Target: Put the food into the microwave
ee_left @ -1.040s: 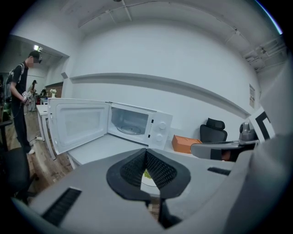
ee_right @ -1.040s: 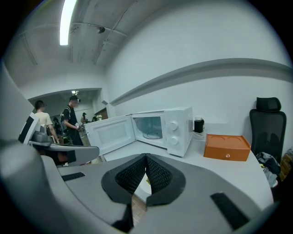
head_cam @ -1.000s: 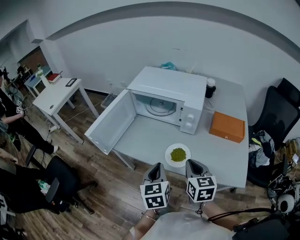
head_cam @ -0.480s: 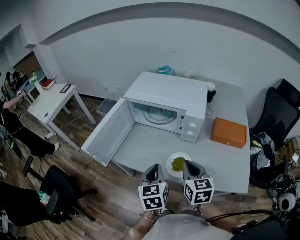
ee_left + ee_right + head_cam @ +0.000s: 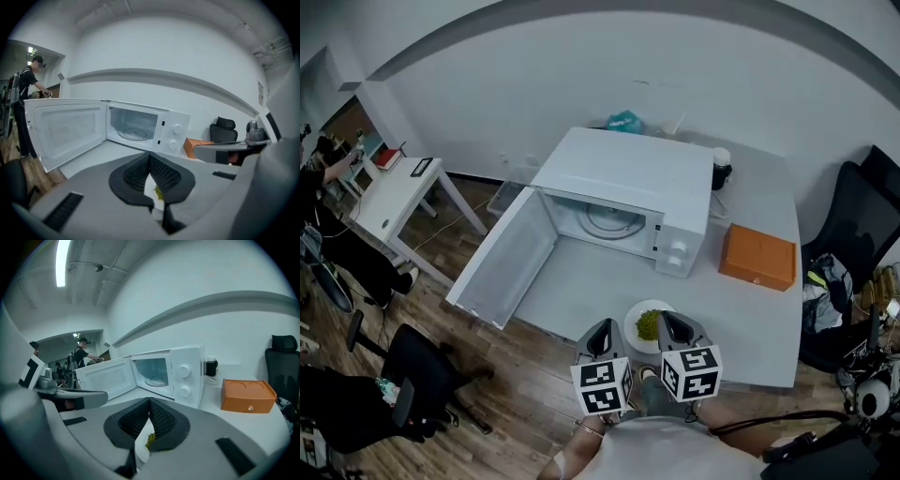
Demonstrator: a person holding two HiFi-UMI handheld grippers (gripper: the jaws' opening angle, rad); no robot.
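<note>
A white plate (image 5: 639, 326) of green food (image 5: 648, 324) sits near the front edge of the grey table (image 5: 741, 319). Behind it stands the white microwave (image 5: 623, 173) with its door (image 5: 502, 264) swung wide open to the left and the glass turntable (image 5: 605, 217) bare. My left gripper (image 5: 604, 326) hovers just left of the plate, jaws shut on nothing. My right gripper (image 5: 667, 320) is over the plate's right rim, also shut and holding nothing. In the left gripper view the food (image 5: 158, 192) shows below the closed left gripper (image 5: 150, 157). In the right gripper view the food (image 5: 150, 440) shows below the right gripper (image 5: 150, 402).
An orange box (image 5: 757, 257) lies right of the microwave, and a black cup (image 5: 721, 172) stands behind it. A black office chair (image 5: 853, 234) is at the table's right. A white side table (image 5: 389, 192) and a person (image 5: 319, 225) are far left.
The view has drawn nearer to the table. Both grippers have moved forward to the plate, the right one now over its rim. Plate and microwave have not moved.
</note>
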